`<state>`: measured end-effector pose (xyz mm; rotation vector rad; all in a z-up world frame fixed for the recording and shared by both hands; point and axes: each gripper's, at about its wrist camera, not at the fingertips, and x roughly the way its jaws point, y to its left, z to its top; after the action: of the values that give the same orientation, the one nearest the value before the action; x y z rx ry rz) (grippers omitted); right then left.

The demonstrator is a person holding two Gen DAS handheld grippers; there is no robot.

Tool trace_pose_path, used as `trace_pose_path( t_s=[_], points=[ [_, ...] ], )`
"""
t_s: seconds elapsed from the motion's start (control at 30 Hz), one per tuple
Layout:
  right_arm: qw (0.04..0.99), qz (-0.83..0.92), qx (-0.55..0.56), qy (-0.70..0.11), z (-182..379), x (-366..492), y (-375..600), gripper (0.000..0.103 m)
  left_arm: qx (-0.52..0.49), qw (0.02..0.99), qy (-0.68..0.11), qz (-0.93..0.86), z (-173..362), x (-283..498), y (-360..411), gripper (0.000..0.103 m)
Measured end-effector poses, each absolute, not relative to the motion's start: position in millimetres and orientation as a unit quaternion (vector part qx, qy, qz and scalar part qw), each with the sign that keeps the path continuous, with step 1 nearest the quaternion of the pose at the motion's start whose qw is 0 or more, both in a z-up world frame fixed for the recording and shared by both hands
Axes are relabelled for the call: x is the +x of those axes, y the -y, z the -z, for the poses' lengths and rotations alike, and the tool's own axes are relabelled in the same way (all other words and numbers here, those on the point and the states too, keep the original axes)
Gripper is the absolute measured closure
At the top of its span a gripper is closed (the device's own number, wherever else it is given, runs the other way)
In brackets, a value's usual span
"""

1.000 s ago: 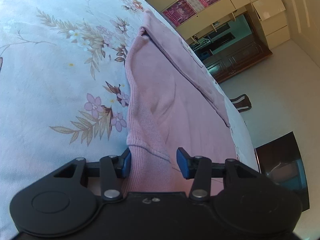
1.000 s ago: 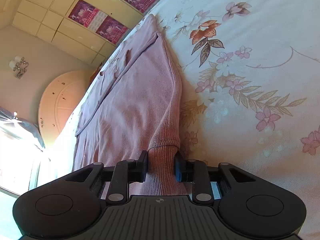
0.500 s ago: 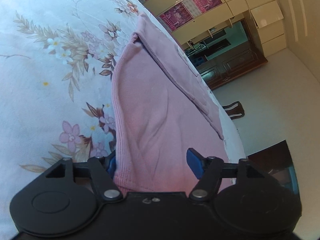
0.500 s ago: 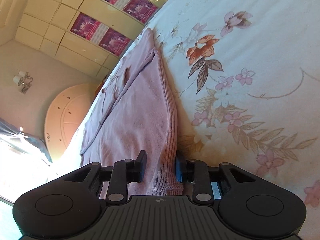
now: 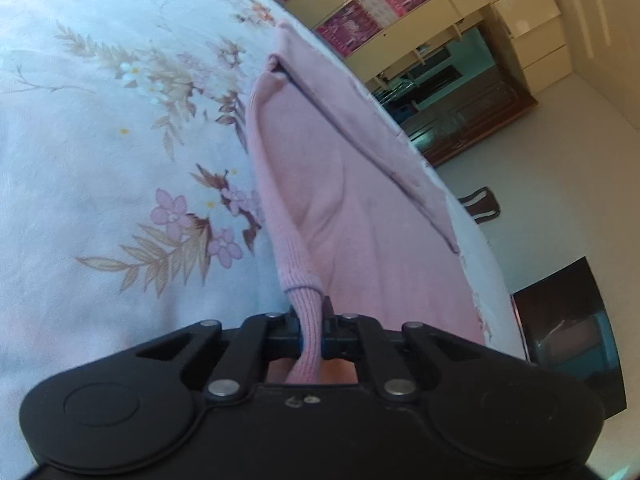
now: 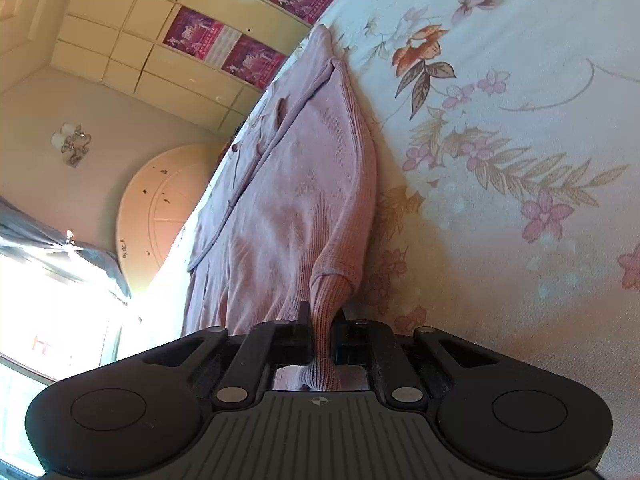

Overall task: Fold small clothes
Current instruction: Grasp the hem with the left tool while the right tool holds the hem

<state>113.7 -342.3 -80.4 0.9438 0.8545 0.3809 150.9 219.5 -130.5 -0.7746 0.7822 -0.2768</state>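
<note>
Pink ribbed-knit garment (image 5: 360, 216) lies along floral bedsheet (image 5: 100, 160), near bed edge. Left claw (image 5: 311, 332) and right claw (image 6: 321, 338) each clamped on ribbed hem corner. Risks: thin pinch slipping when lifted; uneven pull skewing fold; garment sliding off edge.

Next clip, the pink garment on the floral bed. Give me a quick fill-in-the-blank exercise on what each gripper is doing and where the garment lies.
1. The left gripper is shut on the ribbed ______ of the pink garment.
2. The right gripper is ______ on the garment's ribbed hem too.
3. The garment lies on a bedsheet printed with ______.
4. Seen from the left wrist, the garment lies near the bed's ______ edge.

Missing words: hem; shut; flowers; right
</note>
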Motion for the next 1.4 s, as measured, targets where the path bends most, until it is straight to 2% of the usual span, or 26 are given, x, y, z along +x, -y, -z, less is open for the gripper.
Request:
trace_pose_path(
  t_s=[0.07,0.17,0.27,0.5,0.67,0.77,1.33,1.4],
  points=[
    [0.797,-0.182,0.441,-0.37,66,109,343,0.096,-0.362,0.852,-0.355,0.13,125,142,-220,0.098],
    [0.803,-0.169,0.41,-0.399,73,111,335,0.096,-0.356,0.843,-0.39,0.105,140,147,-220,0.098],
    [0.797,-0.159,0.425,-0.399,75,113,333,0.096,-0.385,0.842,-0.364,0.105,131,144,-225,0.098],
    [0.848,-0.192,0.396,-0.296,-20,163,324,0.096,-0.386,0.871,-0.274,0.133,56,189,-229,0.098],
    [0.872,-0.185,0.365,-0.267,-70,229,311,0.096,-0.371,0.883,-0.25,0.14,24,254,-221,0.098],
    [0.878,-0.178,0.353,-0.27,-78,264,309,0.096,-0.37,0.885,-0.249,0.132,24,289,-217,0.098],
    [0.83,-0.146,0.407,-0.352,57,500,321,0.096,-0.348,0.876,-0.329,0.064,91,505,-228,0.098],
    [0.834,-0.143,0.405,-0.347,70,514,322,0.095,-0.354,0.875,-0.325,0.064,100,516,-228,0.093]
  ],
)
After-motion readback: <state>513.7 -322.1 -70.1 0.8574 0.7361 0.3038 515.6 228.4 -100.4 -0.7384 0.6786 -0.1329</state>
